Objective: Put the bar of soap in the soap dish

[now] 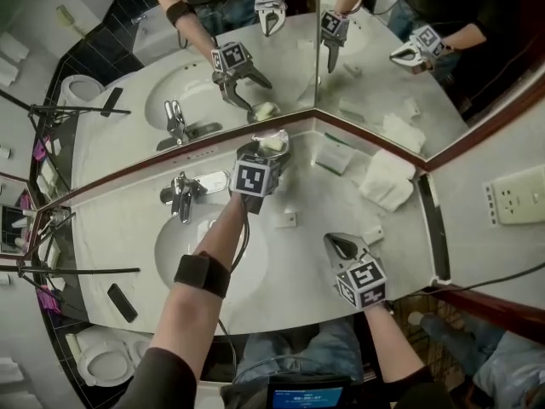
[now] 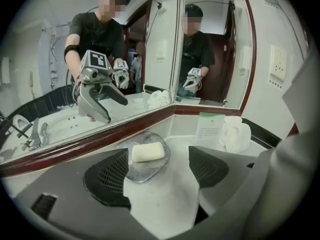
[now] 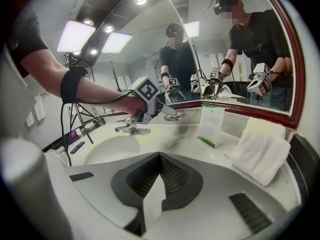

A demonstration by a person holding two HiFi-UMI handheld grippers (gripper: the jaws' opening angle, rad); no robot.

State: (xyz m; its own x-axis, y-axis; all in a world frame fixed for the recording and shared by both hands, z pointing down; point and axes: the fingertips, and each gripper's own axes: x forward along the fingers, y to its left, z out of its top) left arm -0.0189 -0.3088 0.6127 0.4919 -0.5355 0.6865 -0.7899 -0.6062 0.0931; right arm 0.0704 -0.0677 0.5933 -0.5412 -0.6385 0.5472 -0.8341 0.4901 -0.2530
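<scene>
A pale bar of soap lies flat in the clear glass soap dish at the back of a white bathroom desk. The dish sits just in front of the dark-red mirror frame, near the corner where two mirror panels meet. The left claw hangs directly before the dish and points down at it. Its two black ribbed pads are spread wide to either side, touching neither soap nor dish, with nothing gripped between them. The right claw is held low over the near part of the desk, well apart from the dish, its pads pressed together on nothing. To the right of the dish stands a white card with a green edge, and beyond it lies a folded white towel. A chrome faucet sits to the dish's left, behind the oval basin. A small white object, too small to identify, rests on the desk between the basin and the right claw. The mirror reflects both claws and the person's arms.
</scene>
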